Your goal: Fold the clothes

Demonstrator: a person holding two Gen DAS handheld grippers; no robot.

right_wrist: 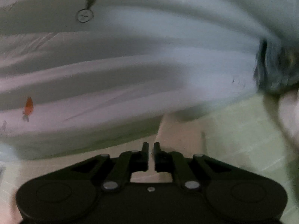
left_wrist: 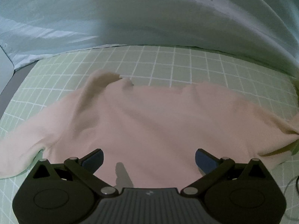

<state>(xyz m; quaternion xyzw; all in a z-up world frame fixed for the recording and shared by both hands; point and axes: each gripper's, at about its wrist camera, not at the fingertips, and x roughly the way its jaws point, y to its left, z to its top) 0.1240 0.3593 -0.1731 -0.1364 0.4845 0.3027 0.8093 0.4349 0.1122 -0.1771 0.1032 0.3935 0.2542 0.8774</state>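
where the left gripper gapes, pink garment lies beneath.

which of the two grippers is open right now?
The left gripper: its blue-padded fingers are spread wide over the pink garment. The right gripper has its fingers nearly together, only a thin gap.

left gripper: fingers spread wide, nothing between | right gripper: fingers nearly together, narrow gap

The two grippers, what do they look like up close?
Both are matte black, with round housings either side and silver pivot pins on angled linkage arms. The left gripper has dark blue finger pads and a ribbed grey centre plate. The right gripper looks all black, though blurred.
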